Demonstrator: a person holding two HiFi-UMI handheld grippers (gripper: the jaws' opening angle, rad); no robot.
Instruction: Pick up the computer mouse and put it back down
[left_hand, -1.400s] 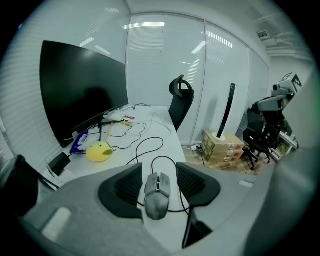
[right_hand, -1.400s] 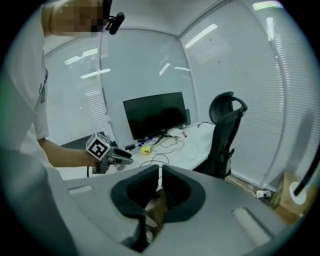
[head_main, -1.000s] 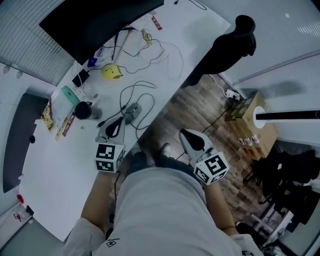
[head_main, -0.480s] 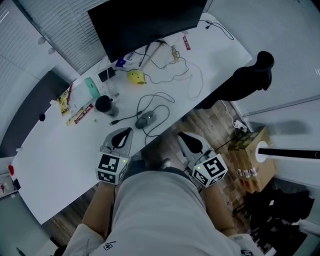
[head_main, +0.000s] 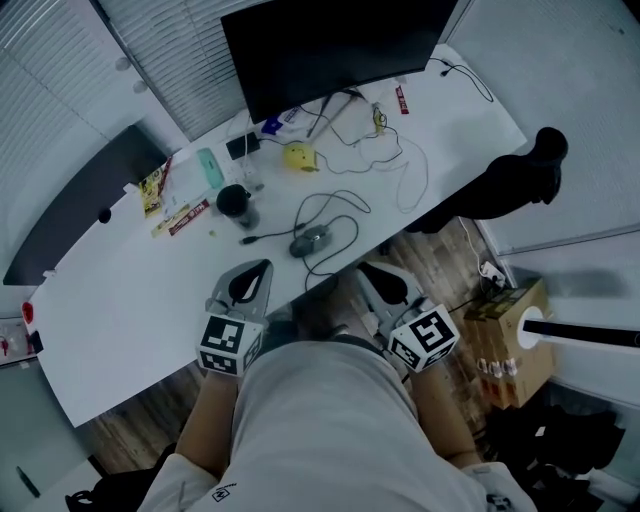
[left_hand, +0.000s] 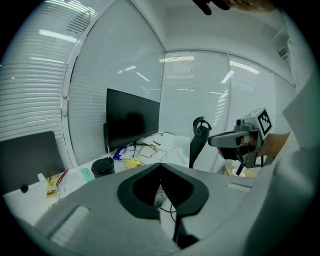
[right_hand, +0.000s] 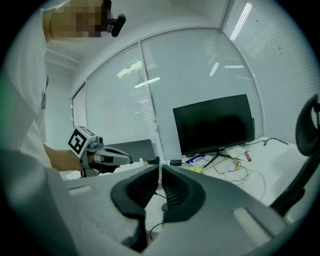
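Mouse (head_main: 311, 240) sits at 1 o'clock off the left gripper (head_main: 258, 268), 11 off the right gripper (head_main: 372, 272). Both sets of jaws are together, empty.

My head view looks steeply down on the surface (head_main: 120, 310), with the monitor (head_main: 330, 50) at its far side. Both gripper views sit low, off the near edge, facing along their jaws toward that monitor. All three views share it.
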